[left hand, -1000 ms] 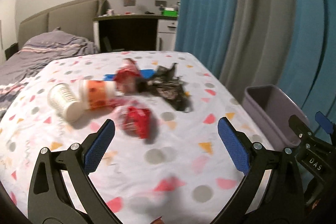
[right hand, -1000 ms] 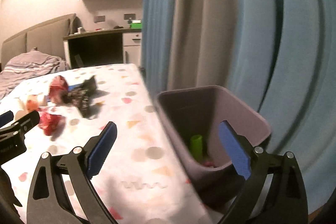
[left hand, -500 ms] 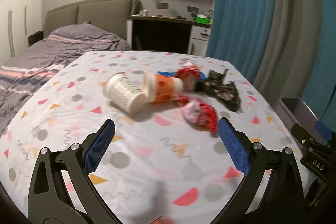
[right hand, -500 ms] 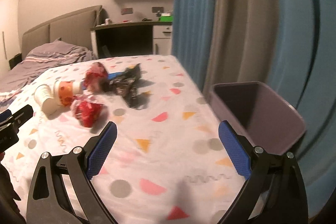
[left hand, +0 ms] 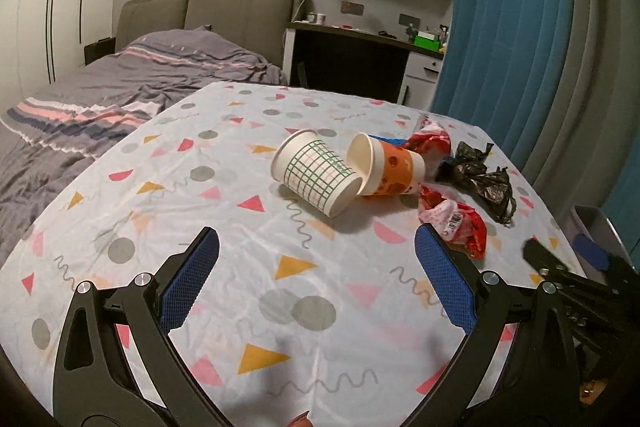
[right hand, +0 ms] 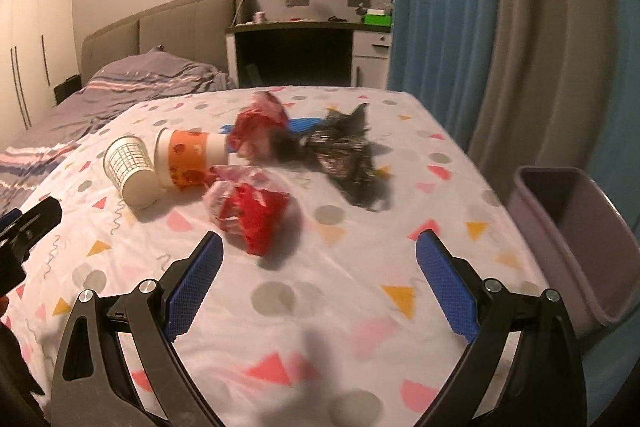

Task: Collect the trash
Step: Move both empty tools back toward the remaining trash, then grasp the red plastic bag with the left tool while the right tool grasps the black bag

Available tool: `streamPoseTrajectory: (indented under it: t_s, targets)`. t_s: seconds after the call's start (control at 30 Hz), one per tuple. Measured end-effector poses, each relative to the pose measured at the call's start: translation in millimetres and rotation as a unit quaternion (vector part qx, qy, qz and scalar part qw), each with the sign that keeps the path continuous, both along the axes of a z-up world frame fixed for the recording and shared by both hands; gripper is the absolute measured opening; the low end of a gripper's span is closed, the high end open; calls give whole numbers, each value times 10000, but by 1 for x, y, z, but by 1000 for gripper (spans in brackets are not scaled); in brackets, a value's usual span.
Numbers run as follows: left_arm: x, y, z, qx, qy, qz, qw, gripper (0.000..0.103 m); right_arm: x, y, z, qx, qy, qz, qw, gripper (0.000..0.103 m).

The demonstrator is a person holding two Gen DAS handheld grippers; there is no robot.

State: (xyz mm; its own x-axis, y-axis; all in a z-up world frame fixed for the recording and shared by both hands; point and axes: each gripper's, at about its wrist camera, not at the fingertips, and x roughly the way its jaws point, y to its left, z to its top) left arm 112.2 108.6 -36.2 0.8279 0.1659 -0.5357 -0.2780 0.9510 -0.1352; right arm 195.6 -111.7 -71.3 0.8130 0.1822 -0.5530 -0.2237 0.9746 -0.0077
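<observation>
Across the frame's middle, two cups (right hand: 160,163), red wrappers (right hand: 250,213) and a black bag (right hand: 348,155) litter the bench (right hand: 320,307); my bin (right hand: 576,239) waits right, both jaws wide, empty.

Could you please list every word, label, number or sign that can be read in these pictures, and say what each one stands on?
None can be read.
Red wrapper: a white label with what looks like a barcode, too small to read.
Orange cup: dots and dark marks near the base, blurred; cannot tell whether they are text.
Grid-patterned cup: green lines only, no text.
Green box on the desk: no legible print.
</observation>
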Motion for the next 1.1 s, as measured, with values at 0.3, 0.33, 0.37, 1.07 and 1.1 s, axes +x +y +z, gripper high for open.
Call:
streamPoseTrajectory:
  t_s: [0.3,0.33,0.37,1.07,1.1]
  targets:
    - [35,-25,1,-3,42,-492,9988,97,39,-15,7,46,-85,-312,9995,93]
    - [40,-29,0,-30,62,-553,9984,97,42,-19,8,46,-99,-359,9993,93]
    - [45,-33,-2,-75,87,-637,9979,97,47,-25,9,41,-119,-420,9990,92]
    - [138,-105,-44,-157,1037,-1495,9832,61,109,-66,-3,265,207,-326,9989,81]
    - [137,-104,-43,-179,1025,-1515,9830,58,110,-63,-3,244,210,-283,9991,81]
